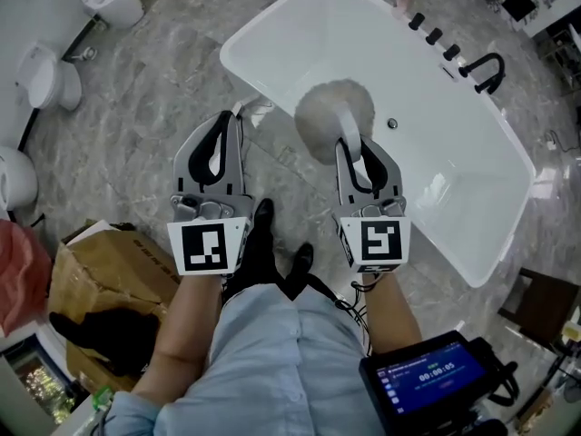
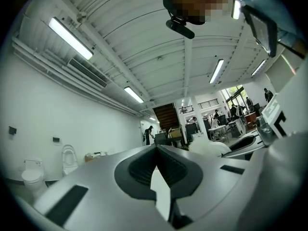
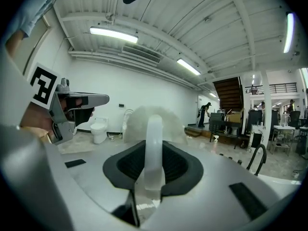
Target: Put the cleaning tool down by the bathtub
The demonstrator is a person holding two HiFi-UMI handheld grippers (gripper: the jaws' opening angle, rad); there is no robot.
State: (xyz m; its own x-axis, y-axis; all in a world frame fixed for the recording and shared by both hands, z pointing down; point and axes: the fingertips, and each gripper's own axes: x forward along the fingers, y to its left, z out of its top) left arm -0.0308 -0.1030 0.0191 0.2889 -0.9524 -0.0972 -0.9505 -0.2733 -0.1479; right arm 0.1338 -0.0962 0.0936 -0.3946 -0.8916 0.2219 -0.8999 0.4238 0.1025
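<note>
my left gripper [image 1: 236, 116] is closed on nothing, over the floor just short of the bathtub [image 1: 381, 53] rim. my right gripper [image 1: 360, 153] pinches the brush [image 1: 329, 116] handle, fluffy head over the bathtub's near end.

Above the bathtub [image 1: 495, 166], the cleaning tool [image 1: 334, 121]; toilets [image 1: 50, 75] left.

Cleaning tool [image 1: 334, 116]: fluffy fibre head, smooth translucent plastic handle [image 3: 153, 143]. Bathtub [image 1: 363, 44]: glossy white, smooth. Floor [image 1: 154, 98]: polished veined stone. My left gripper [image 1: 230, 121] and right gripper [image 1: 356, 148]: matt grey plastic shells, ribbed black pads [image 3: 130, 165]. Box [image 1: 91, 275]: plain brown cardboard.
</note>
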